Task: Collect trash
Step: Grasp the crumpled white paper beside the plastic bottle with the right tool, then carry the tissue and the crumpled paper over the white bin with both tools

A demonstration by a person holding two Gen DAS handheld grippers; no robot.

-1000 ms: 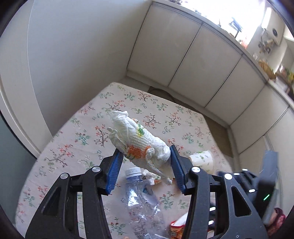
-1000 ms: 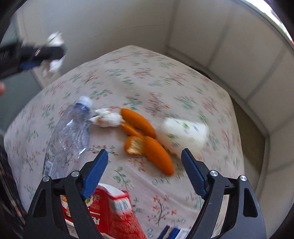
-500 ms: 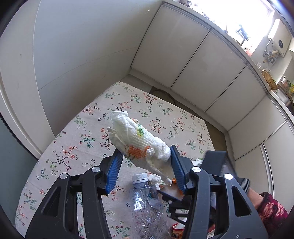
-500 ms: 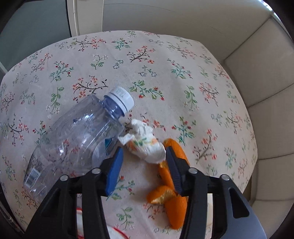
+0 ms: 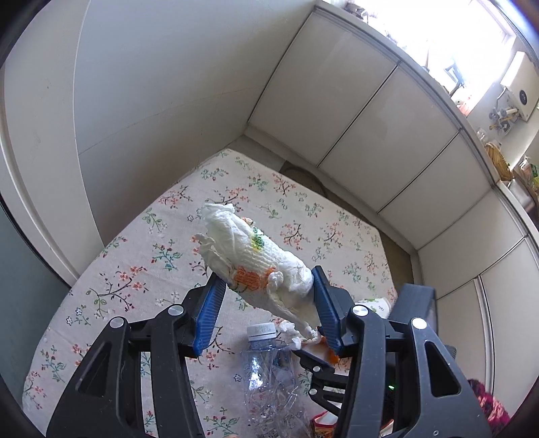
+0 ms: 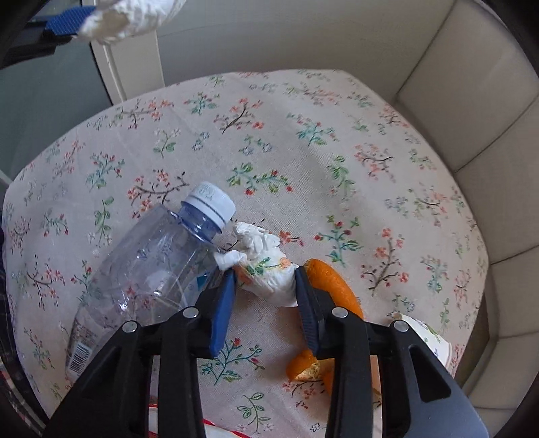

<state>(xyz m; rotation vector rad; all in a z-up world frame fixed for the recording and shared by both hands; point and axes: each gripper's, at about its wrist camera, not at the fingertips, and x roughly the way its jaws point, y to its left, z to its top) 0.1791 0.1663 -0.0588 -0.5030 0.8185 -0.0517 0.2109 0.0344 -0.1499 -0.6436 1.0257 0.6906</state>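
Observation:
My left gripper (image 5: 266, 289) is shut on a large crumpled paper towel (image 5: 249, 249) with orange and green print, held in the air above the table. That towel (image 6: 134, 15) also shows at the top left of the right wrist view. My right gripper (image 6: 264, 286) points steeply down at the flowered tablecloth (image 6: 303, 134). Its jaws are closing, and both blue pads touch a small crumpled tissue (image 6: 266, 269) that lies between them. A crushed clear plastic bottle (image 6: 148, 269) lies just left of this tissue, and orange peel (image 6: 331, 283) just right of it.
A paper cup (image 6: 427, 337) lies on its side to the right of the peel. A red snack packet (image 5: 323, 424) sits near the table's front edge. Cream cabinet doors (image 5: 353, 118) and a wall surround the table. A sleeve (image 5: 488, 407) shows at the lower right.
The right gripper has come down over the small tissue beside the bottle and its jaws have narrowed from wide apart onto it. The left gripper keeps its hold on the large paper towel.

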